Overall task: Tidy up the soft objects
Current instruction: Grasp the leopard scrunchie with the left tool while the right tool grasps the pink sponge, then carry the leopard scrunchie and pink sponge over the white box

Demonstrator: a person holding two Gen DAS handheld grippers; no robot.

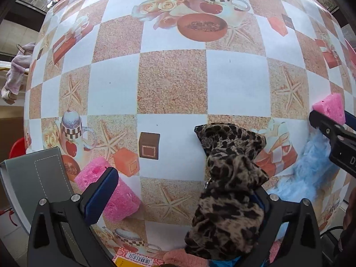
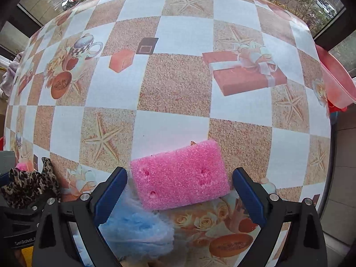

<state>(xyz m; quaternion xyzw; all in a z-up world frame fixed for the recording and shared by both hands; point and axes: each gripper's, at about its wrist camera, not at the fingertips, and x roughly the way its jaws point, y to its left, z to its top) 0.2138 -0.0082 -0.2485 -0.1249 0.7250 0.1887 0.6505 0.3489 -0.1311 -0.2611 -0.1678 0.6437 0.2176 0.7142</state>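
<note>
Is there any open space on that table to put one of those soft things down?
Yes. The tablecloth is bare beyond the pink sponge. The near edge is crowded: leopard-print cloth, blue fluffy item, another pink sponge and a grey box.

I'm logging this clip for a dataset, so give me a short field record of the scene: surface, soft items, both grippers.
surface: checked printed tablecloth
left gripper: open; leopard-print fabric scrunchie draped over its right finger
right gripper: open, jaws either side of pink foam sponge block, not closed on it
second pink foam sponge: on the cloth by the left gripper's left finger
fluffy light blue puff: beside the sponge block, under the right gripper
grey box: at left table edge
</note>
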